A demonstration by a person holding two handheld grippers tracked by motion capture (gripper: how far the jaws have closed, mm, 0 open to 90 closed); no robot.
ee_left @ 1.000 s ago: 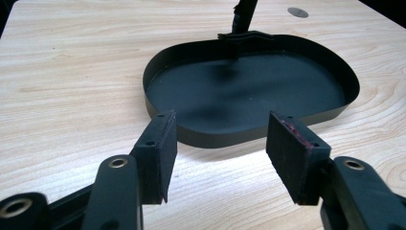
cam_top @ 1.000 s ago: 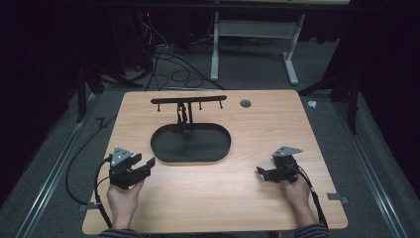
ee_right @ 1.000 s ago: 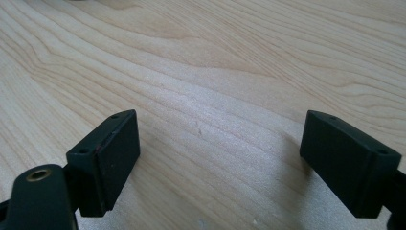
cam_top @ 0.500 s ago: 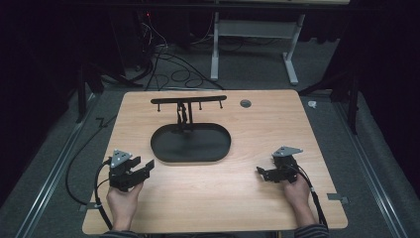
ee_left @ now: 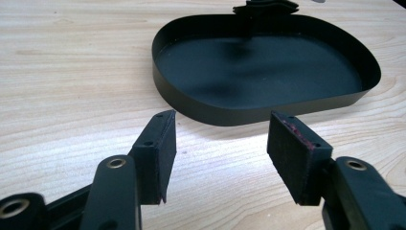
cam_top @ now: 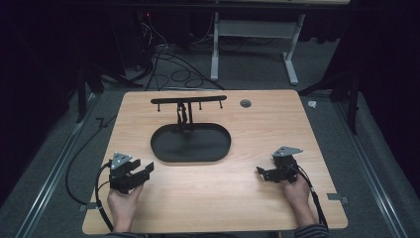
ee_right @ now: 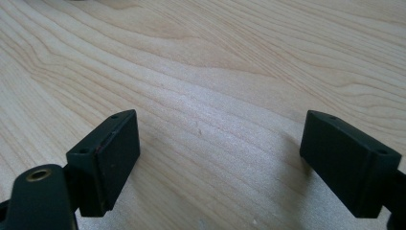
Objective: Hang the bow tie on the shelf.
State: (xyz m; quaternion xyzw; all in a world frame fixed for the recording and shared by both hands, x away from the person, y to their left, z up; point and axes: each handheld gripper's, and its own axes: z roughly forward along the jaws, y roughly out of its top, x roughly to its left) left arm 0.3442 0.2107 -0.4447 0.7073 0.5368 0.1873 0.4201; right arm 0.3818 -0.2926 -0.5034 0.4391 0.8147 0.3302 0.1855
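Resting: both hands low on the desk (cam_top: 213,198), near its front edge.
Left tongs (cam_top: 143,172): released, jaws apart, aimed at the black oval tray (cam_top: 190,143).
Right tongs (cam_top: 263,173): released, over bare wood.
Tray: mid-desk, empty, a hook stand (cam_top: 187,101) rising at its far rim.
Risk: nudging the light tray could topple the stand, I'd judge.

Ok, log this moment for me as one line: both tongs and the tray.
left tongs: open, empty, near tray | right tongs: open, empty, over bare table | black tray: empty, with hook rack behind
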